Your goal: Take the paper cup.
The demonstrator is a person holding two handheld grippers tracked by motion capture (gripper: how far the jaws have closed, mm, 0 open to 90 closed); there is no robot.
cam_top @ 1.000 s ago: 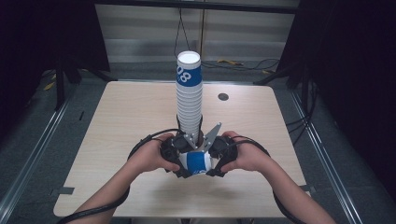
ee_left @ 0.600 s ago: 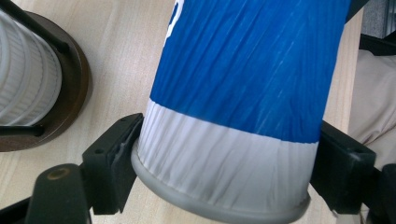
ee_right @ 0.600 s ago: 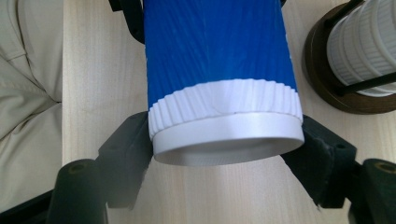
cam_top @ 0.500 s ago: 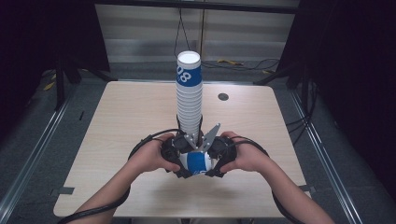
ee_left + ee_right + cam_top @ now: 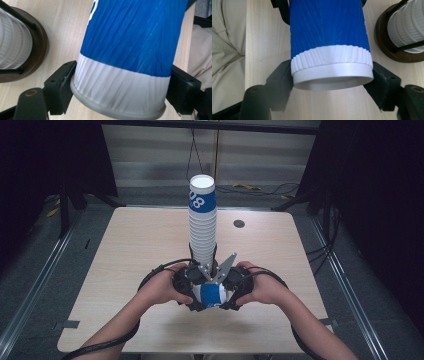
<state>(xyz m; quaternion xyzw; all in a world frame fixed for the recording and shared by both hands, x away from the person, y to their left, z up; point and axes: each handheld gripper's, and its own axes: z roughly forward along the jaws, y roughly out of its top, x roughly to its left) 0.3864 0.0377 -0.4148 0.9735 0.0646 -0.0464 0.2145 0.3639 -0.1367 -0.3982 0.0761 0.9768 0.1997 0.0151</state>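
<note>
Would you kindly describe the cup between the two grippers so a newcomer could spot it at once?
On the pale wooden table, a tall stack of cups stands upright in a dark round holder. Just in front lies the single cup, between the person's hands. Unlike the stacked ones, it lies sideways, its blue band facing up.

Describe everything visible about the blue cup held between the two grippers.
The blue cup is ribbed paper, blue with a white band and a smooth rolled rim at the mouth. It lies on its side above the table, before the tall cup stack. The left gripper and the right gripper each clamp an end, jaws pressing its sides.
</note>
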